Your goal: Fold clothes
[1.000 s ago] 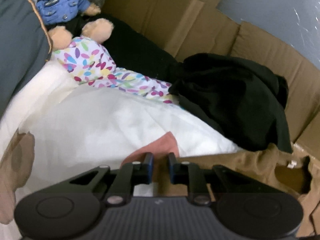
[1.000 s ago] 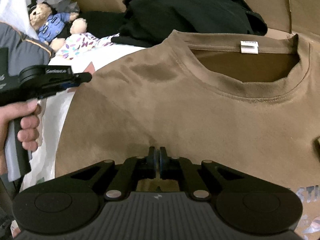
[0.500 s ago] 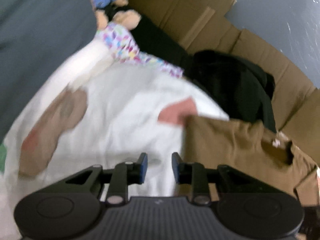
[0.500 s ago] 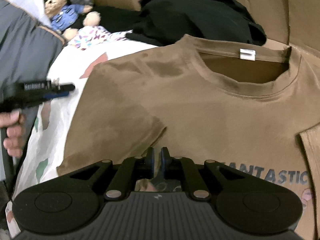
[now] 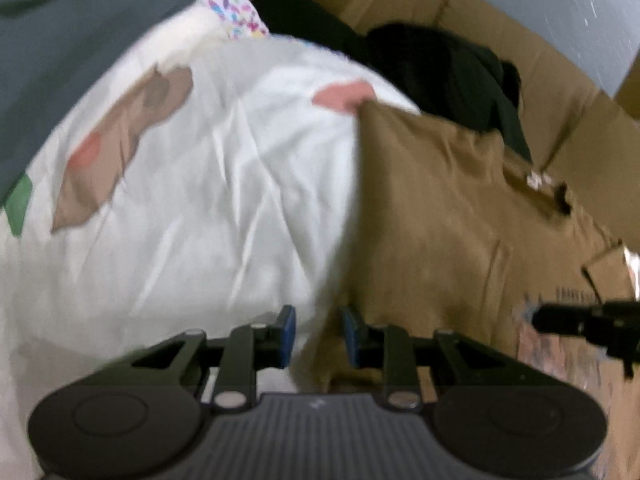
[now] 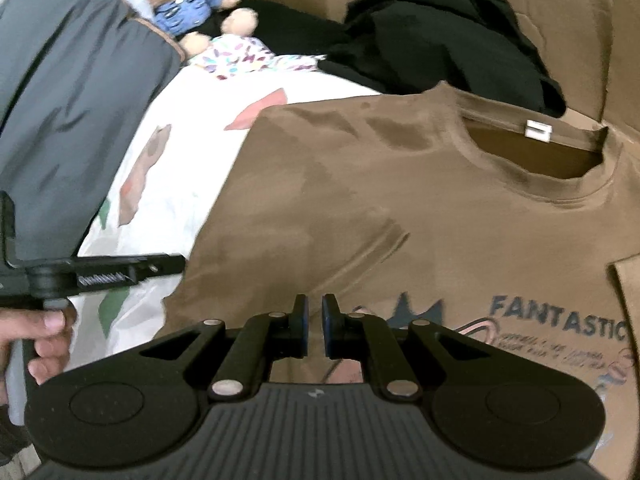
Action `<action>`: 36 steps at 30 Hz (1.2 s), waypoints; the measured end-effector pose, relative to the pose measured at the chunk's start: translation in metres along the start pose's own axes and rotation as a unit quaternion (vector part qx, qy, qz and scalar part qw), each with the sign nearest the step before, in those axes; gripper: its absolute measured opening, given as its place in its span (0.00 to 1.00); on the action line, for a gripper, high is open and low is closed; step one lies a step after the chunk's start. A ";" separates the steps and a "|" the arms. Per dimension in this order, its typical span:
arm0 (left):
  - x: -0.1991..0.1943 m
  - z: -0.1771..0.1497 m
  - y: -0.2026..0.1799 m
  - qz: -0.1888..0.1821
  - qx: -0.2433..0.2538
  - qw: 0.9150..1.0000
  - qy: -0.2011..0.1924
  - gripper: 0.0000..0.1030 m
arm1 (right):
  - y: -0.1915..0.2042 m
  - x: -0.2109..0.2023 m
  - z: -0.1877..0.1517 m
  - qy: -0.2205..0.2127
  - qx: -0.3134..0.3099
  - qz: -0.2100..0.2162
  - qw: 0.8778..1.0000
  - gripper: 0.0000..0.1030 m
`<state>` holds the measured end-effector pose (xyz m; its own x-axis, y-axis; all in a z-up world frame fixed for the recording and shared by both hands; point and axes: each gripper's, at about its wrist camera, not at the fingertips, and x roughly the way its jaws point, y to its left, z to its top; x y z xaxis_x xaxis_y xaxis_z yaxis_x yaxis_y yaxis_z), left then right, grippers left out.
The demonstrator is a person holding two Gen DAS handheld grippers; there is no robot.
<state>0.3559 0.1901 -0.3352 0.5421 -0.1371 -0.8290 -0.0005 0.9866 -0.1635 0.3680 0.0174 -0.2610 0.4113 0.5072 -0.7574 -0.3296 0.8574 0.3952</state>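
Brown T-shirt flat on white sheet, print up, left sleeve tucked inward. Left gripper parted over shirt's left edge; right gripper slightly parted, empty, above chest print, likely between folds.

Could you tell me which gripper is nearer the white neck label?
Right. The right gripper sits over the shirt's chest below the label; the left gripper is at the shirt's side edge.

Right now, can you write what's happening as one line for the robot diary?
task: fold clothes | brown T-shirt: flat on white sheet | left hand-held gripper: open, at shirt edge | right hand-held gripper: open, empty
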 end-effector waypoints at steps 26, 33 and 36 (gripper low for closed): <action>0.001 -0.003 -0.016 -0.056 0.039 0.997 -0.030 0.27 | 0.036 0.009 -0.019 0.005 -0.036 0.003 0.999 0.08; 0.022 0.002 -0.010 -0.028 0.023 0.999 -0.035 0.34 | 0.006 0.025 -0.004 -0.010 -0.024 -0.024 0.999 0.09; 0.028 0.004 -0.010 -0.031 0.021 0.999 -0.039 0.41 | -0.004 0.032 0.002 -0.014 -0.026 -0.033 0.999 0.10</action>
<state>0.3745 0.1765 -0.3547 0.6034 -0.1919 -0.7740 0.0687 0.9795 -0.1892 0.3840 0.0301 -0.2861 0.4567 0.4526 -0.7659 -0.3437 0.8838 0.3174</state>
